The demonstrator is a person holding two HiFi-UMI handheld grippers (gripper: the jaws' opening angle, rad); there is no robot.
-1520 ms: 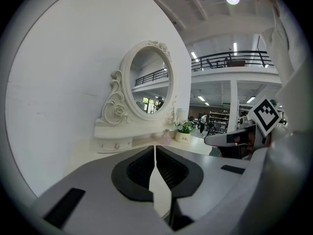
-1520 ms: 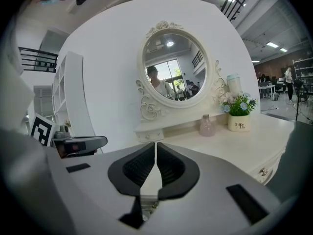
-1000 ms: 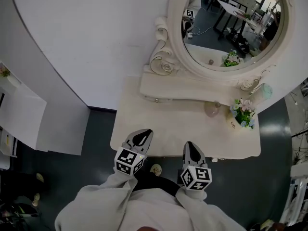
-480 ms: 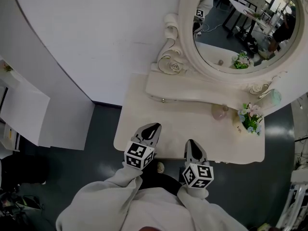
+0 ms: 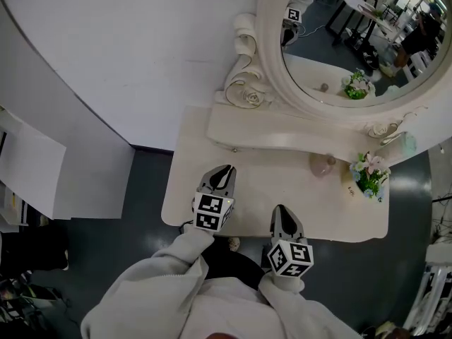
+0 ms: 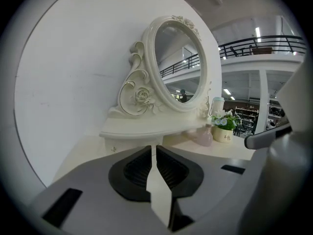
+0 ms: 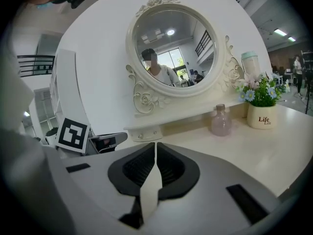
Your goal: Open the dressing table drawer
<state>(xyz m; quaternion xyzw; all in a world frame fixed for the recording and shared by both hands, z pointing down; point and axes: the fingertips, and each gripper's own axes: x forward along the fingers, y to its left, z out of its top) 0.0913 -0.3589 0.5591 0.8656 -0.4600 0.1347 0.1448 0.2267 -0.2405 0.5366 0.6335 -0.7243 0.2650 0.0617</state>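
Note:
The cream dressing table (image 5: 212, 217) with an oval mirror (image 5: 339, 55) stands against the white wall. A small drawer with a metal knob (image 5: 235, 149) sits under the left end of the mirror shelf, and shows in the left gripper view (image 6: 114, 149) and right gripper view (image 7: 142, 135). My left gripper (image 5: 219, 172) is shut and empty, over the tabletop's front left, pointing at that drawer (image 6: 153, 148). My right gripper (image 5: 281, 212) is shut and empty at the table's front edge, set further back (image 7: 155, 146).
A pink glass bottle (image 5: 321, 164), a potted flower bunch (image 5: 369, 175) and a pale green tumbler (image 5: 405, 143) stand on the table's right side. A white shelf unit (image 5: 35, 182) stands at the left over the dark floor. My shoe tip (image 5: 229, 244) shows below the table edge.
My left gripper has moved forward from the table's front edge to over the tabletop, nearer the small drawer. The right gripper has crept only slightly. Both stay shut.

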